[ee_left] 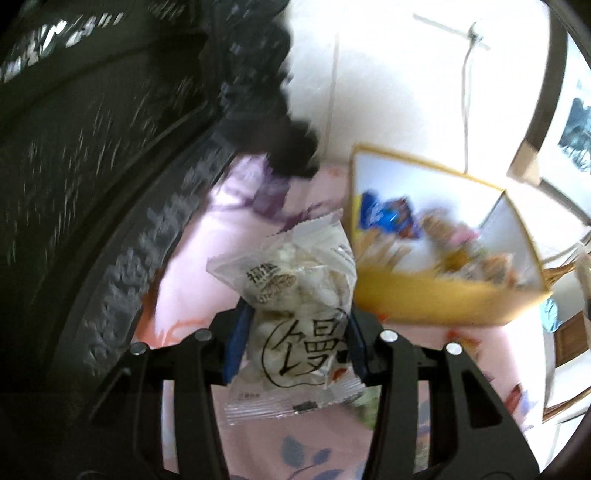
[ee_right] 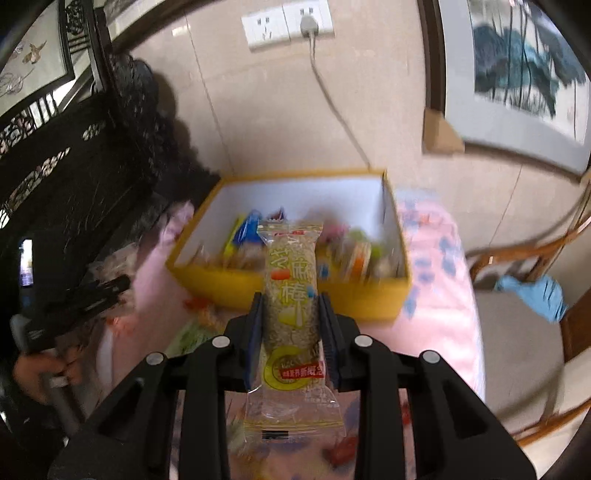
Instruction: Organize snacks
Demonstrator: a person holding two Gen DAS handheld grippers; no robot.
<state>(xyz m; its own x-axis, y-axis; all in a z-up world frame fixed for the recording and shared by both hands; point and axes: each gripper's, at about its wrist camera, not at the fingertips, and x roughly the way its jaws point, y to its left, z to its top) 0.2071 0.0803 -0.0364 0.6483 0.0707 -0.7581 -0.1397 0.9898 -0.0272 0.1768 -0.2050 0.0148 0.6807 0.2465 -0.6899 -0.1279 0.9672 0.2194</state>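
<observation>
Item, left wrist view: clear plastic packet of small white puffed pieces with large black printed characters [ee_left: 299,314], nearest the lens, clamped between the blue-padded black fingers of the left gripper [ee_left: 293,332]. The jaws are closed on its middle; its crimped lower seal hangs toward the camera, its serrated top edge points away. It is held above the pink floral tablecloth [ee_left: 184,266].

Item, right wrist view: long clear-and-yellow wrapped sesame-stick bar with green lettering [ee_right: 291,306], pinched lengthwise between the fingers of the right gripper [ee_right: 291,314] — jaws closed on both long sides, the clear seal with a barcode nearest the lens, the far end pointing at the box.

Item: open yellow cardboard box with white inner walls [ee_right: 295,192], standing on the cloth near the wall. It holds assorted small wrapped snacks [ee_right: 347,254], blurred; a blue packet [ee_left: 391,216] shows at its left side. In the left view the box [ee_left: 436,299] lies to the right of the held packet; in the right view it lies straight beyond the held bar.

Surroundings: dark carved wooden furniture [ee_right: 74,177] to the left; white wall socket with a grey plug and cable [ee_right: 288,20] above the box; framed ink painting [ee_right: 524,74] leaning at right; wooden chair with a blue cloth [ee_right: 532,295] beside the table. The left gripper [ee_right: 85,299] appears blurred at the left edge of the right view — its finger state there cannot be told.
</observation>
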